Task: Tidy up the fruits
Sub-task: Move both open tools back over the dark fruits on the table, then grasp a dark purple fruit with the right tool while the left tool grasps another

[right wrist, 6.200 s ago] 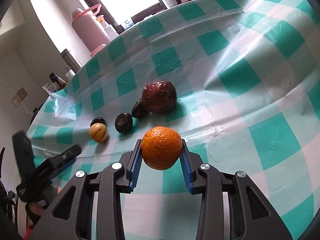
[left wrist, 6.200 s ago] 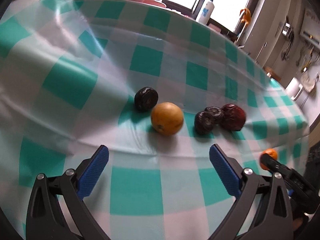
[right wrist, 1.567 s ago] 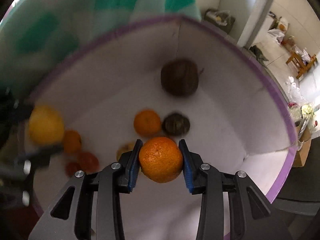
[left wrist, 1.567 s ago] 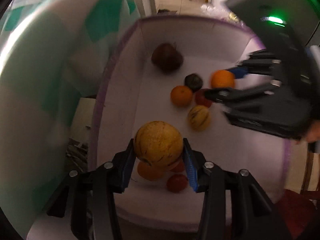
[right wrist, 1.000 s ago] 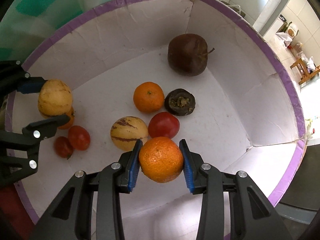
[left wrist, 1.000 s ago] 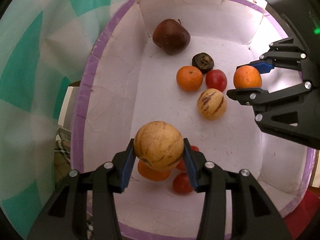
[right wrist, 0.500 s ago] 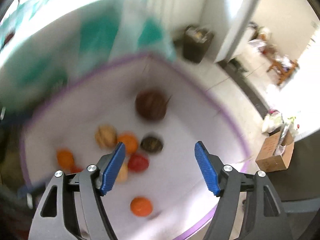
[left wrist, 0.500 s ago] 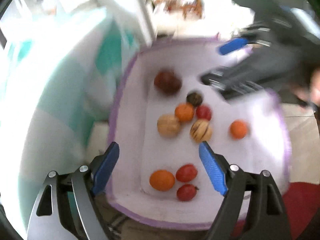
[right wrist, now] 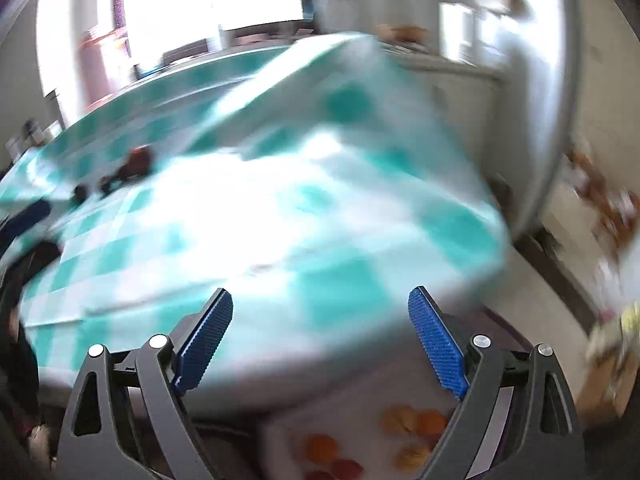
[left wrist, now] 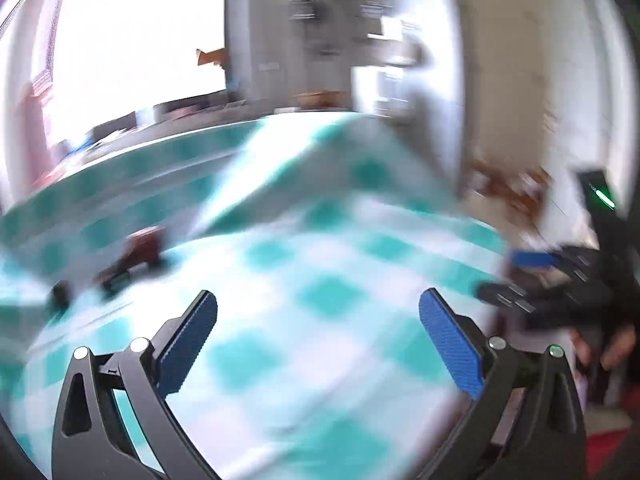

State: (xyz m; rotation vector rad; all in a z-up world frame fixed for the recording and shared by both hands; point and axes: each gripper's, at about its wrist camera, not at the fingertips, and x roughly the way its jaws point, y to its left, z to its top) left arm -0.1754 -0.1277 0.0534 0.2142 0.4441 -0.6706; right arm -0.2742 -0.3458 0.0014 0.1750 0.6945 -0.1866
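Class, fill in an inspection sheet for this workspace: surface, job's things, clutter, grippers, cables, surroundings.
Surface: table under a teal-and-white checked cloth, blurred.
Job's things: dark fruits at the cloth's far left; white box below the table edge holding orange and red fruits.
Clutter: nothing seen.
Grippers: left gripper open, empty; right gripper open, empty; both sets of jaws have just been opening.
Cables: nothing seen.
Surroundings: bright window, blurred room behind.

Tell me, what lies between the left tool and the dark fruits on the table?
Only bare checked tablecloth lies between the open left tool and the dark fruits; the blurred left wrist view shows this.
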